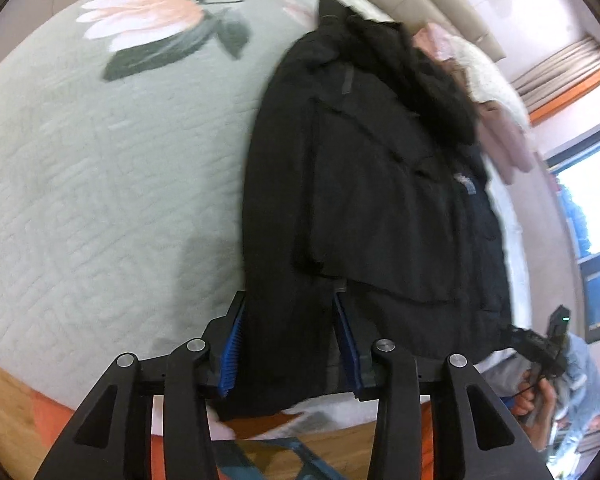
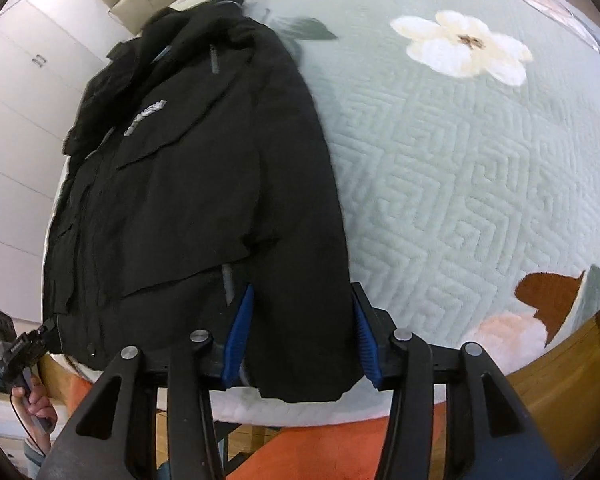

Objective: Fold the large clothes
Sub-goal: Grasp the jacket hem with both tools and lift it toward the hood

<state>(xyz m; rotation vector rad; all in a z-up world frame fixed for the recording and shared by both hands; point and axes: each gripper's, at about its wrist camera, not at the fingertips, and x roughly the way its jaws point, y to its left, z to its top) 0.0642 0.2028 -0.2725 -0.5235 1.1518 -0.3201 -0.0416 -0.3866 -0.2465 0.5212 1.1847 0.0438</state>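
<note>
1. Jacket: a large black padded fabric jacket (image 1: 372, 184) lies lengthwise on the pale green quilted bedspread with printed flowers (image 1: 100, 184), its hem hanging a little over the near edge of the bed and its collar pointing to the far edge.

2. The left gripper (image 1: 290, 344) has its blue ribbed pads (image 1: 232, 354) spread wide, with the hem's left corner lying between them; nothing is pinched yet.

3. The right gripper (image 2: 302, 334) is likewise spread apart, straddling the hem's right corner (image 2: 300, 368) at the same near edge (its jaws stand on either side of the cloth without closing).

4. Handling, as a judgement: the jacket looks thick, soft and fairly heavy, so it should droop and drag rather than hold a shape. The shell fabric may be somewhat slippery.

5. Where to hold: the two hem corners seem the right places, taking a deep bite through all layers so the weight does not pull the cloth free when lifted toward the collar.

6. Pink and cream clothes (image 1: 496, 112) lie beyond the jacket, near the bed's right edge.
</note>
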